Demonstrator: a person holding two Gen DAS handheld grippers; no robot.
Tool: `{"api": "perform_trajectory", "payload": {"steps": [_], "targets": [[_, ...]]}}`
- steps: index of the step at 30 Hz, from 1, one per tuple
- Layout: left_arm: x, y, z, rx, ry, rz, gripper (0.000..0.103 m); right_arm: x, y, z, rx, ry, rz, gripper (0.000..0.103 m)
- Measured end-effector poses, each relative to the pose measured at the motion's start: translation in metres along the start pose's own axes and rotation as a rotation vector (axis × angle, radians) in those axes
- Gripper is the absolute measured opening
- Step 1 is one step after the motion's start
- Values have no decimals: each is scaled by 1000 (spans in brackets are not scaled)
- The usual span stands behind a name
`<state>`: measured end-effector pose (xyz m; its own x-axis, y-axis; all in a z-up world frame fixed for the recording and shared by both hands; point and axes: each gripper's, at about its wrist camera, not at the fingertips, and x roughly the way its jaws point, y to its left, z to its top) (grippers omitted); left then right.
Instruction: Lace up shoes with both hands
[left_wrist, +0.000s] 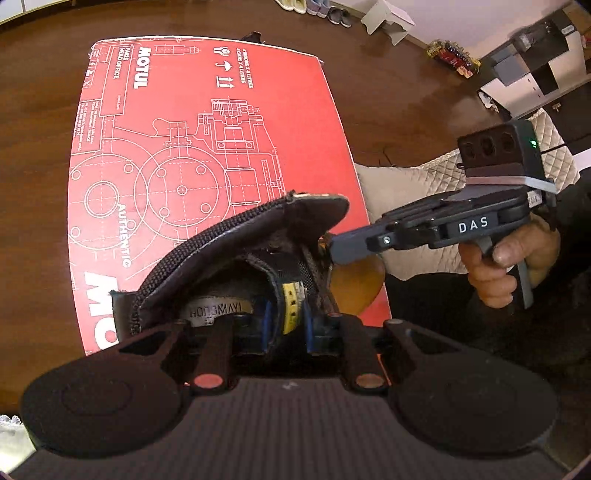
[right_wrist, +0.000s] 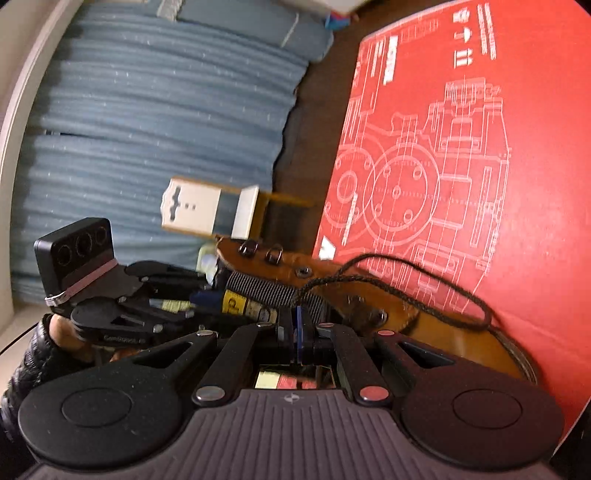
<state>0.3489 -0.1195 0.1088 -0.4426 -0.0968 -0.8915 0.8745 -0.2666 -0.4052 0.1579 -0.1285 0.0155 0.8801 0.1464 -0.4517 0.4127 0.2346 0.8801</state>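
A brown boot (left_wrist: 236, 266) lies on a red printed board (left_wrist: 207, 147) that covers part of a dark wooden table (left_wrist: 37, 147).

The left wrist view looks down into the boot's mouth: the black padded tongue (left_wrist: 236, 229) is lifted up and back, and a label and a yellow tag show inside. The left gripper (left_wrist: 271, 332) sits low at the boot's opening, its blue-padded fingers (left_wrist: 266, 325) standing a little apart around the lining and the yellow tag; whether they press on anything there I cannot tell. This view also shows the right gripper (left_wrist: 330, 251) from the side, a hand (left_wrist: 506, 266) wrapped round its handle, its tips at the boot's right edge by the lace holes. Beyond the table, shoes and a small white stool stand on the floor.

The right wrist view shows what the other does not: the dark braided lace (right_wrist: 406, 284) rises from the boot's brown side, loops out over the red board and comes back to the right gripper (right_wrist: 297, 328), whose jaws are nearly closed and pinch the lace end between them. Two metal hooks (right_wrist: 258, 253) and an eyelet show along the boot's edge. The left gripper (right_wrist: 207, 295) appears here from the side, reaching into the boot, with a black sleeve (right_wrist: 29, 369) behind it. A blue ribbed covering fills the background.
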Motion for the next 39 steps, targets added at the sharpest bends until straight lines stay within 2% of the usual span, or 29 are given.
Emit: {"api": "perform_trajectory", "payload": {"steps": [4,8,20,23,27,30,34,39], "targets": [[-1,-8,0,41,-4,-16,5,1,3,-6,-46,-63,-22,3],[1,-9,3,64,0,-28,5,3,5,-12,-73,-114,-37,2],[-1,4,-2,18,-20,-92,5,10,21,-42,-228,-246,-115,2],[0,4,-4,17,-31,-79,5,14,26,-49,-266,-236,-113,2],[-1,4,-6,9,-64,-58,5,15,25,-48,-233,-196,-108,2],[-1,3,-9,8,-80,-46,5,17,13,-35,-139,-155,-106,2],[-2,3,-13,-3,-98,-44,5,25,-3,-19,6,-35,-25,2],[-1,4,-14,-20,-117,-59,5,33,-20,-2,98,89,36,2]]}}
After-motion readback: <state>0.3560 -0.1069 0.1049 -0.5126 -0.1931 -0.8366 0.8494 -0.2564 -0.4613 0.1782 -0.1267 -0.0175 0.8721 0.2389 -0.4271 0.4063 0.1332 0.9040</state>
